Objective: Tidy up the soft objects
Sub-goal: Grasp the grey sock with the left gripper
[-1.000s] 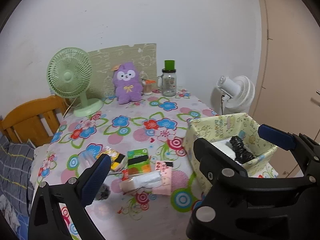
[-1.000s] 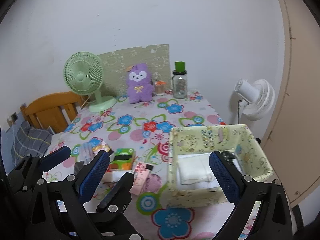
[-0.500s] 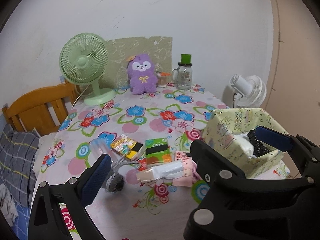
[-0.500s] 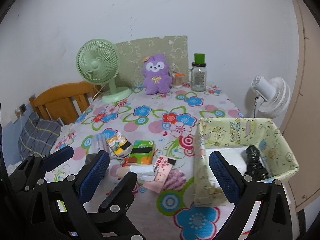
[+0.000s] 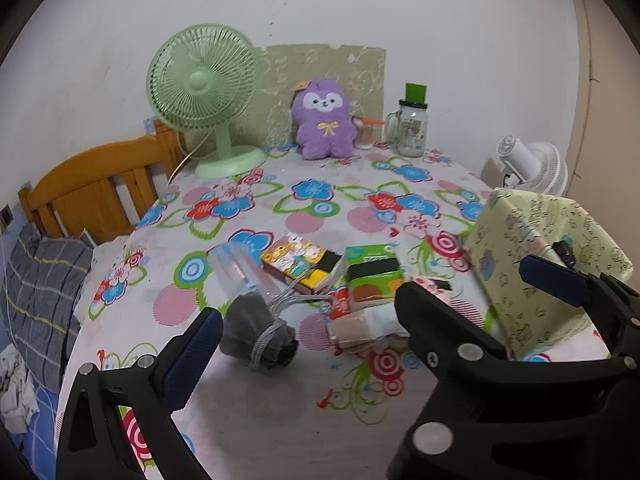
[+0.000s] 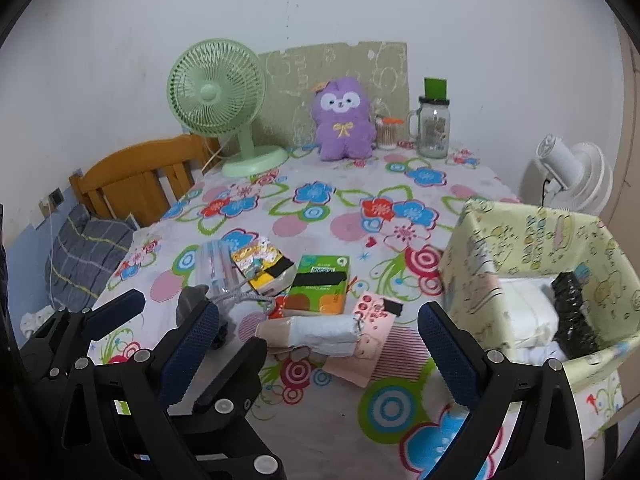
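Note:
A pile of soft things lies mid-table: a grey drawstring pouch (image 5: 256, 332), a clear plastic pack (image 5: 236, 268), a yellow cartoon pack (image 5: 300, 260), a green pack (image 6: 320, 284), a white and beige cloth roll (image 6: 312, 332) and a pink cloth (image 6: 372, 336). At the right stands a pale green fabric box (image 6: 520, 240) holding white cloth (image 6: 524, 316) and a black item (image 6: 572, 308). My left gripper (image 5: 372, 316) is open above the near side of the pile. My right gripper (image 6: 320, 348) is open too, hovering before the cloth roll. Neither holds anything.
A purple plush (image 5: 324, 120), a green desk fan (image 5: 204, 92) and a glass jar (image 5: 412, 132) stand along the far wall. A white fan (image 6: 572, 176) sits beyond the table's right edge. A wooden headboard (image 5: 92, 196) and grey pillow (image 5: 40, 292) are at left.
Both views have swung left and moved nearer the pile, so the fabric box has shifted toward the right edge. Both grippers stay open.

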`<action>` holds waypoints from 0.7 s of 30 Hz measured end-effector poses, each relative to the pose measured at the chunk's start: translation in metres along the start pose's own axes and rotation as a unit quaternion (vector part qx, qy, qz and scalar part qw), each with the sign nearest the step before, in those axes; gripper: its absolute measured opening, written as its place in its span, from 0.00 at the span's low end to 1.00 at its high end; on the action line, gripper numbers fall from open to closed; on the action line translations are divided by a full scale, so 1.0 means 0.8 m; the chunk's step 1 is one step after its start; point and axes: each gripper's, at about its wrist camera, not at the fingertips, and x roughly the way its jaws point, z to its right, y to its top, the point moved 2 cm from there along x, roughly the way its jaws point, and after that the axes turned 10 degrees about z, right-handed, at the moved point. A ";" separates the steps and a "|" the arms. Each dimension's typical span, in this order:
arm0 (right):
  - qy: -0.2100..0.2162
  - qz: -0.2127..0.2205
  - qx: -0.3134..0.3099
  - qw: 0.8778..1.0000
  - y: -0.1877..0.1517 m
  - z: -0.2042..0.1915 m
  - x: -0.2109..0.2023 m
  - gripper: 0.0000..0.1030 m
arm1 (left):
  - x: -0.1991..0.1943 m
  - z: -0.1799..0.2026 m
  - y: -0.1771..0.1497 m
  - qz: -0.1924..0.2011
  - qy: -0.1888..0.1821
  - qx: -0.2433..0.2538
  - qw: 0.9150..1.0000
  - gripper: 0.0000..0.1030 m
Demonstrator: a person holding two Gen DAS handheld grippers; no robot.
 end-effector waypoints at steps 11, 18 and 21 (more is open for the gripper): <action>-0.006 -0.037 0.001 0.999 -0.014 -0.010 0.044 0.97 | 0.035 -0.032 -0.016 -0.032 0.021 -0.020 0.999 0.95; -0.005 -0.057 0.003 0.998 -0.022 -0.015 0.067 0.97 | 0.052 -0.042 -0.025 -0.049 0.027 -0.018 0.998 0.95; -0.005 -0.067 0.003 0.998 -0.025 -0.017 0.079 0.97 | 0.060 -0.046 -0.029 -0.056 0.027 -0.021 0.998 0.94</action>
